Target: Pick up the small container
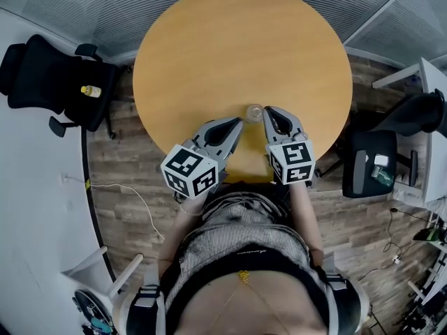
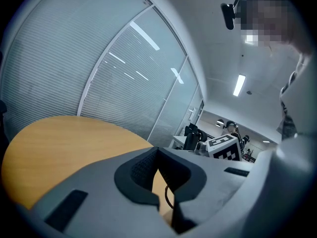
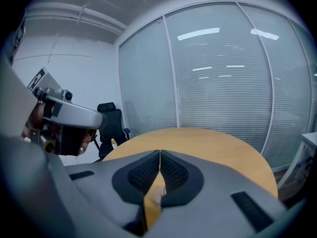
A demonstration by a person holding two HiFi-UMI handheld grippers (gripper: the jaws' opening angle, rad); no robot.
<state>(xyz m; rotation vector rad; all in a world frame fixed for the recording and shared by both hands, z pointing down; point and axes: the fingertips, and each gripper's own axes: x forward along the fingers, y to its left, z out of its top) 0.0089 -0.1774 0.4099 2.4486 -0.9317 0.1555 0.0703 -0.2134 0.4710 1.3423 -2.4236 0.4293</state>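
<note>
The small container (image 1: 255,112), a little clear pot, stands on the round wooden table (image 1: 237,40) near its front edge. My right gripper (image 1: 268,114) is shut and empty, its tips just right of the container and close beside it. In the right gripper view the pads of that gripper (image 3: 159,153) meet, and the container (image 3: 161,192) shows low in the gap beneath them. My left gripper (image 1: 239,125) lies a little left of and nearer than the container, also shut with nothing in it (image 2: 158,149). Whether either tip touches the container I cannot tell.
A black office chair (image 1: 49,79) with a small yellow bottle (image 1: 91,91) on its seat stands left of the table. Another black chair (image 1: 370,162) and a white desk (image 1: 426,96) are at the right. Glass walls with blinds (image 3: 223,73) close the far side.
</note>
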